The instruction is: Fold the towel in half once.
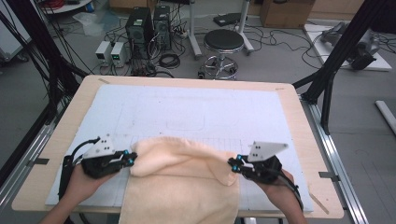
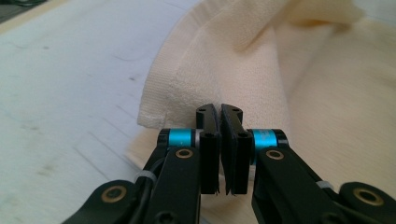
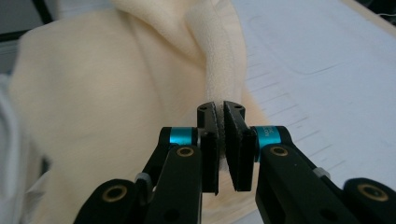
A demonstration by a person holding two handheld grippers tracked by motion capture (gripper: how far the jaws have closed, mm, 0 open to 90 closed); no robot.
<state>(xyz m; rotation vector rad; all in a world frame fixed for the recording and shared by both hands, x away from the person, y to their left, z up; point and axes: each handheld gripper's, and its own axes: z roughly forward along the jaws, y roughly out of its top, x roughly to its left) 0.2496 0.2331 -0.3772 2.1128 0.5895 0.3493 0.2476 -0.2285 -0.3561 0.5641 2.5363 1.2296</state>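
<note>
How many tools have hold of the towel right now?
2. The left tool is shut on the cream towel at its left edge; the right tool is shut on its right edge, above the white mat.

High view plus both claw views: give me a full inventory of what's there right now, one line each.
towel: one, cream, near middle of the table, hanging over the near edge, far edge lifted
white mat: one, covers most of the tabletop, under the towel
table: one, light wood, rim shows around the mat
stool: one, black round seat, on the floor beyond the table
computer towers: two, black, floor at far left
small boxes: two, white, beside the towers
cables: many, black, across the floor
cardboard box: one, brown, far right
left claw: black with blue rings, shut on the towel's left corner
right claw: the same, shut on the right corner
hands: two, at the near edge
</note>
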